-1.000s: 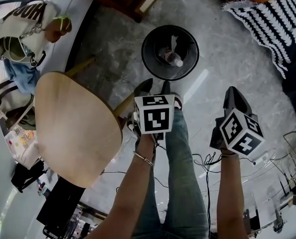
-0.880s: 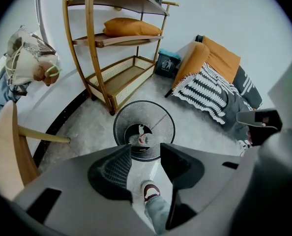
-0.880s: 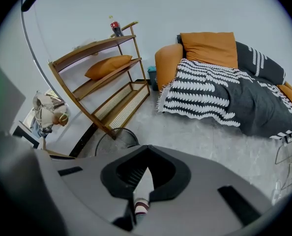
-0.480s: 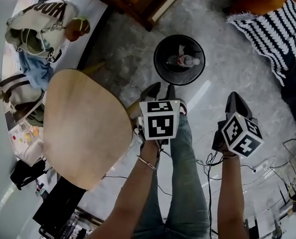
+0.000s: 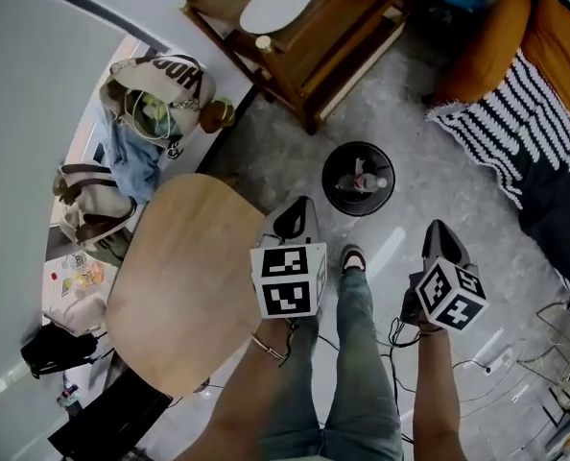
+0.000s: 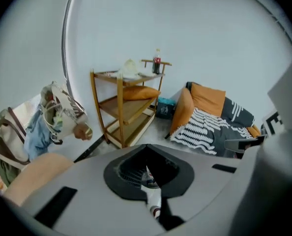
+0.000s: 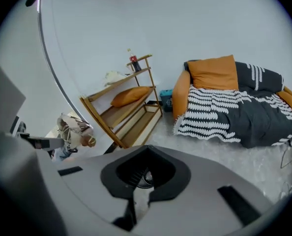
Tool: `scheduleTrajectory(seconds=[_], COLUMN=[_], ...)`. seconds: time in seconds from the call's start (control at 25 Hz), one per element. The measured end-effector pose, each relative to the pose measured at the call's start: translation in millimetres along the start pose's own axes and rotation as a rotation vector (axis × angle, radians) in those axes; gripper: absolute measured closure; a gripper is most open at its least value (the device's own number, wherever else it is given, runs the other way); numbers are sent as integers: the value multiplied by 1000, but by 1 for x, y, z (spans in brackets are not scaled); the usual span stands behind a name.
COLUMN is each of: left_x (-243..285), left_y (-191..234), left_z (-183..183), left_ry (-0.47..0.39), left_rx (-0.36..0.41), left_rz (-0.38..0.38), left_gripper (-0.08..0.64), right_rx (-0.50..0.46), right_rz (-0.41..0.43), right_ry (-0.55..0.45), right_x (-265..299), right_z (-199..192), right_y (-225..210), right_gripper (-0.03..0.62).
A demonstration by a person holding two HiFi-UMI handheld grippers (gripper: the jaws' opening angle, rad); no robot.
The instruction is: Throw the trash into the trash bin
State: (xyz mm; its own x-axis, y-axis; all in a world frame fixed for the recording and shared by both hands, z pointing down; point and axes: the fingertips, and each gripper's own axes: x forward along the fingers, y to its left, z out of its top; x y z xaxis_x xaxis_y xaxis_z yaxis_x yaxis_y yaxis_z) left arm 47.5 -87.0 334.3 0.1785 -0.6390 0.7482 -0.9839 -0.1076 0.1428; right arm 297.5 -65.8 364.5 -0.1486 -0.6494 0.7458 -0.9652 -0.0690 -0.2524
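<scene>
1. The trash bin point(image 5: 329, 173) is round, black and open-topped. It stands upright on the grey mottled floor, ahead of the person's shoe point(image 5: 353, 255). It lies between the wooden shelf cart point(image 5: 304, 56) and the striped blanket point(image 5: 501, 142).
2. The trash is a clear plastic bottle point(image 5: 366, 179). It lies on its side at the bottom of the bin, beside a pale scrap point(image 5: 359, 165). Finer detail is too small to read.
3. The left gripper point(image 5: 297, 221) is raised over the edge of the round wooden table point(image 5: 184, 277) and is well apart from the bin. Its jaws have just been closing and now meet in a single point. The left gripper view shows the dark pads together with nothing between them.
4. The right gripper point(image 5: 439, 243) is raised beside the person's leg. Its jaws are likewise pinched together and empty.
5. Change, left gripper: a second ago its jaws stood apart as two prongs just short of the bin's rim. The bottle already lay in the bin at that time.
6. Change, head view: a second ago the bin filled a larger share of the head view and sat just beyond the left gripper. The bin is now smaller and farther from both grippers. The shelf cart and the orange cushions point(image 5: 544, 27) have come into view.
</scene>
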Motion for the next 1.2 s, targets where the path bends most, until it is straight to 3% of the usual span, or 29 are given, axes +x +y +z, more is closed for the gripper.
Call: scheduleTrajectory(seconds=[0.12, 0.32, 0.44, 0.68, 0.84, 1.04, 1.2], left_x=[-59, -180, -243, -351, -372, -370, -368], left_y=[24, 61, 80, 84, 81, 84, 82], left_z=[53, 105, 149, 199, 198, 194, 198], left_ry=[-134, -250, -371, -583, -624, -623, -627], left_rx=[6, -20, -35, 95, 143, 105, 72], left_rz=[-3, 25, 29, 2, 11, 6, -7], left_gripper=[541, 541, 541, 541, 541, 541, 541], right_rx=[-60, -98, -115, -151, -154, -153, -198], right_rz=[36, 49, 51, 85, 87, 96, 33], right_ry=[-93, -234, -341, -520, -559, -572, -565], right_x=[-38, -146, -204, -301, -317, -322, -325], right_z=[45, 110, 151, 191, 190, 185, 187], right_y=[35, 81, 104, 133, 138, 146, 141], right_gripper=[586, 586, 586, 586, 586, 586, 588])
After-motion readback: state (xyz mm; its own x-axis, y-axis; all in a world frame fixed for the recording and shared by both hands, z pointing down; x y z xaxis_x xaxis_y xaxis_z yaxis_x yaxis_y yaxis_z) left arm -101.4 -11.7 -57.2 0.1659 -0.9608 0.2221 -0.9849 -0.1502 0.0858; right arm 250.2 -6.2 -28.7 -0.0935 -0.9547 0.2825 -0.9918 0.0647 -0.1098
